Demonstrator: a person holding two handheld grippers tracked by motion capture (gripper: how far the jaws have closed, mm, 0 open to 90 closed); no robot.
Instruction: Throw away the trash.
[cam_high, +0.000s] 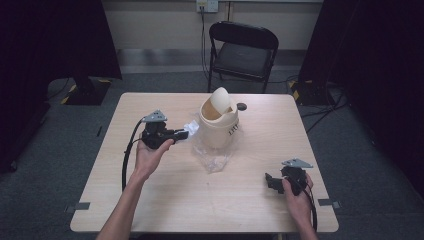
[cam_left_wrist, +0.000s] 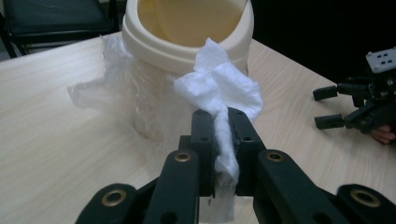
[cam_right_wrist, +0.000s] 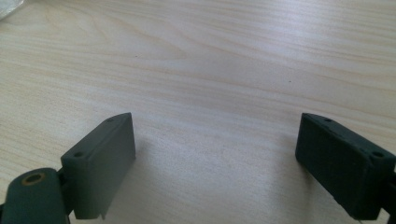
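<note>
Left fingers (cam_left_wrist: 219, 140): pinched tight on a crumpled white tissue (cam_left_wrist: 219, 86), wad sticking out past the tips, tail hanging down between them.
Left gripper (cam_high: 181, 134): held off the worktop (cam_high: 165, 200) just beside the bin, pointing at it.
Tissue spot: right up against the bin's rim on the near side, not inside yet.
Bin (cam_high: 218, 125): small cream swing-lid thing, mid-worktop, lid (cam_high: 222, 100) tipped so the mouth is partly open.
Plastic bag (cam_high: 212, 155): clear, crinkly, lying under and in front of the bin, bunched against its wall.
Right gripper (cam_high: 274, 182): parked low near the worktop's right front corner, well apart from everything.
Right fingers (cam_right_wrist: 100, 163): wide apart, nothing between them, bare wood below.
Step, probably: dropping the tissue into the bin.
Risk 1: tissue is floppy, so letting go too early likely leaves it draped on the rim or sliding off outside.
Risk 2: bin looks light and nothing steadies it, so a nudge from the gripper could shove or tip it.
Risk 3: lid might swing shut on the wad halfway in.
Risk 4: the tail could snag on the fingers at release.
</note>
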